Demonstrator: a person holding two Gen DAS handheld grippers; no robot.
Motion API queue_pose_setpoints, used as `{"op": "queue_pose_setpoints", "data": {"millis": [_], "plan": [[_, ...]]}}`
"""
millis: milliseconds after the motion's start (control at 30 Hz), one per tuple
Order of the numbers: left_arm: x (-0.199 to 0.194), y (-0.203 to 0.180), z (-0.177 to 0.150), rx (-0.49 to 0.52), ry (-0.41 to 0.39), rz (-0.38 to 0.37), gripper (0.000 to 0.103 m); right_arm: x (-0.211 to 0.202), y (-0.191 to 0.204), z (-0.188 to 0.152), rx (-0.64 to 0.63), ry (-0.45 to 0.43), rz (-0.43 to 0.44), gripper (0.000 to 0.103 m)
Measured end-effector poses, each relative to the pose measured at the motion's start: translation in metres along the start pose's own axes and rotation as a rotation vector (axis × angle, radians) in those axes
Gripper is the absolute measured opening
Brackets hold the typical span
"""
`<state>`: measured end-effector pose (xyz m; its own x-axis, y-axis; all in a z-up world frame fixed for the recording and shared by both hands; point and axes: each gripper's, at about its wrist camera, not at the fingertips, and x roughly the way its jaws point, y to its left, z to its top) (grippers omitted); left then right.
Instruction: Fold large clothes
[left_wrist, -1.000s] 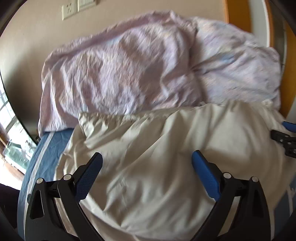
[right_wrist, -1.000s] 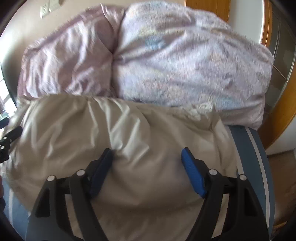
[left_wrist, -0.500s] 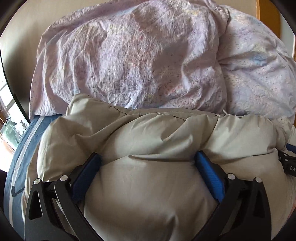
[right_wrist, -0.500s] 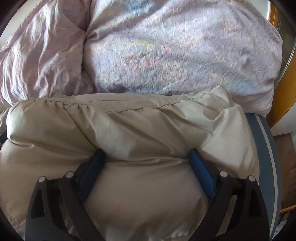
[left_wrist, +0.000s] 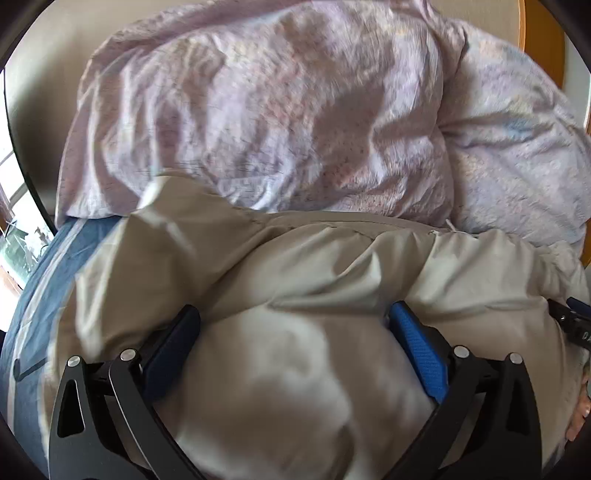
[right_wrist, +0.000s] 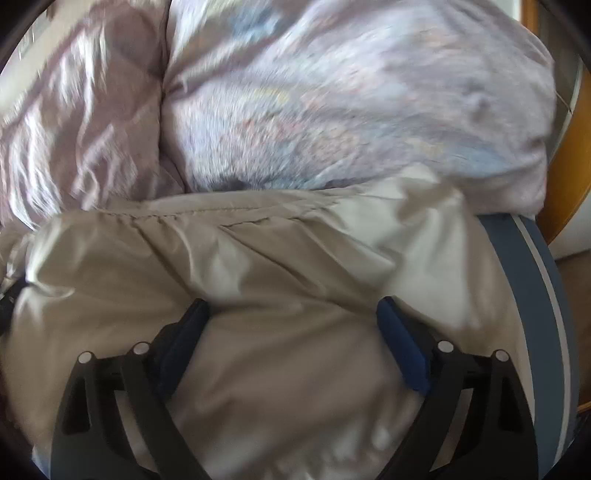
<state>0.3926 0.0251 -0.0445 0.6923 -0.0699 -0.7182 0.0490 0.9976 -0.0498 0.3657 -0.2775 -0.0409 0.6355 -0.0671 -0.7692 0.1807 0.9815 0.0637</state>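
- Both grippers have come forward and down since the earlier frames, and the puffy beige padded jacket (left_wrist: 295, 369) now bulges up in a roll where before it lay flatter; its stitched edge has been pushed close against the bedding behind.
- This jacket lies across the blue sheet with pale stripes (left_wrist: 40, 280), its far edge touching the crumpled lilac printed duvet (left_wrist: 266, 122) heaped at the wall.
- On the left gripper (left_wrist: 295, 325) the jaws are spread wide, with a thick fold of the jacket filling the space between the blue pads. I cannot tell whether the pads squeeze it or only rest beside it.
- On the right gripper (right_wrist: 293, 321) the jaws also stand wide apart over a similar bulge. They look open rather than clamped.
- I judge that both tools are placed side by side so that the folded part is carried evenly and does not twist.
- At the right edge of the left view, a part of the other tool and some fingers (left_wrist: 580, 413) of the person are visible.
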Motion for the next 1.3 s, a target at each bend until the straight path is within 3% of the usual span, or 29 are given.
{"op": "queue_pose_setpoints", "data": {"millis": [200, 300, 433, 567, 767, 1300], "plan": [[-0.048, 0.033, -0.002, 0.011, -0.103, 0.057, 0.102, -0.062, -0.03, -0.017, 0.062, -0.095, 0.037, 0.091], [-0.047, 0.05, -0.006, 0.007, -0.089, 0.103, 0.102, -0.074, -0.035, -0.025, 0.054, -0.121, -0.01, 0.091], [-0.029, 0.063, -0.013, -0.016, -0.041, 0.144, 0.102, -0.066, -0.051, -0.034, 0.079, -0.094, -0.056, 0.091], [-0.02, 0.064, -0.018, 0.014, -0.041, 0.174, 0.102, -0.05, -0.056, -0.044, 0.068, -0.06, -0.084, 0.091], [-0.006, 0.076, -0.021, -0.037, -0.015, 0.146, 0.102, -0.028, -0.056, -0.046, 0.053, -0.019, -0.101, 0.099], [0.004, 0.083, -0.024, -0.067, -0.022, 0.134, 0.102, -0.016, -0.058, -0.048, 0.071, 0.0, -0.099, 0.101]]}}
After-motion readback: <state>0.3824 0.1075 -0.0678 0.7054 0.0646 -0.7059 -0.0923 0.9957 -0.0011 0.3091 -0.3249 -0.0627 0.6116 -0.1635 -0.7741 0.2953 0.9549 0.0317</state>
